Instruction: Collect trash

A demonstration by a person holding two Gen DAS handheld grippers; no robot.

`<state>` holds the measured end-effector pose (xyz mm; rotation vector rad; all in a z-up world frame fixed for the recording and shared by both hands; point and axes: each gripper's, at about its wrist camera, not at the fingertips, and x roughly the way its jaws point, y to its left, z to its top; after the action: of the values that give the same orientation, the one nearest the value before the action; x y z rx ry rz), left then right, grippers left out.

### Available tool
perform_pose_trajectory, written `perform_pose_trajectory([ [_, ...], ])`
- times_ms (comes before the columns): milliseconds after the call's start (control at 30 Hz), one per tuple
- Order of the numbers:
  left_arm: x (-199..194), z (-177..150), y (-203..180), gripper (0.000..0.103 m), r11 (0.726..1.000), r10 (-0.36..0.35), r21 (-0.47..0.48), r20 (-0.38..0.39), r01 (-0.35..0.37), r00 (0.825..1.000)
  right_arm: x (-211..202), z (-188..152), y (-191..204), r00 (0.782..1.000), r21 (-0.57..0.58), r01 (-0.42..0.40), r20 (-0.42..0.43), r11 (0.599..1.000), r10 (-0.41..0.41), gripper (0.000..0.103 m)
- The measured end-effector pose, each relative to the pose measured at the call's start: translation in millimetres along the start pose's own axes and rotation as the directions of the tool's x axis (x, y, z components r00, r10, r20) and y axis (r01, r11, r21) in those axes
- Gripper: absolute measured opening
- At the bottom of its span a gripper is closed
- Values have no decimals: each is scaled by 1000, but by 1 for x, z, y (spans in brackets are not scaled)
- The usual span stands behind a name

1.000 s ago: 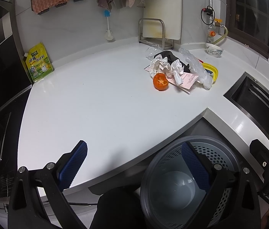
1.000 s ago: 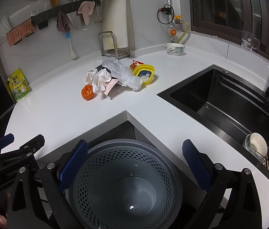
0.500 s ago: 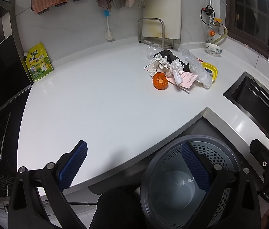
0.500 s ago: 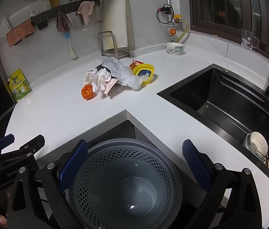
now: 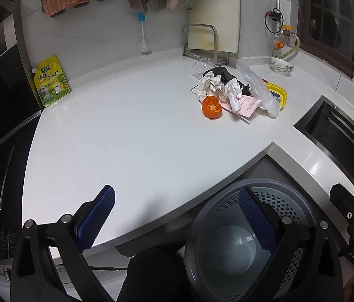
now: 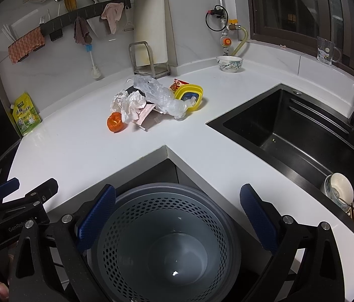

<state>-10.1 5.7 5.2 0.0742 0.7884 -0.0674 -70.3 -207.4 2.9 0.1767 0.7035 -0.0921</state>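
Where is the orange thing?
The orange peel sits on the white countertop, at the left edge of the trash pile, touching the crumpled paper.

A white L-shaped countertop [image 6: 81, 148] carries a trash pile: orange peel [image 6: 115, 122], crumpled paper [image 6: 130, 104], pink slip [image 6: 143, 114], clear plastic bag [image 6: 163, 95] and yellow lid [image 6: 189, 94]. A patterned bowl [image 6: 229, 63] and a yellow-green pouch [image 5: 50, 80] stand against the wall.
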Motion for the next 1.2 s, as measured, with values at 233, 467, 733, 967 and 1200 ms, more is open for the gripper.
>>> perform_pose_trajectory([
  [233,10,6,3,97,1000,-4,-13,9,4,1000,13,6,-6,1000,-8,-27,-3,1000,27,95],
  [467,33,33,2,97,1000,-4,-10,23,4,1000,40,34,-21,993,-16,-115,16,993,115,95],
  [733,77,67,-7,97,999,-15,-31,13,15,1000,86,85,-23,990,-100,-137,6,985,139,95],
  [967,109,88,-14,97,999,20,-37,19,-19,1000,126,119,-15,989,-204,-147,3,968,150,95],
  [1200,137,97,-16,97,999,5,-50,-12,-5,1000,164,144,-5,977,-236,-212,-27,948,211,95],
])
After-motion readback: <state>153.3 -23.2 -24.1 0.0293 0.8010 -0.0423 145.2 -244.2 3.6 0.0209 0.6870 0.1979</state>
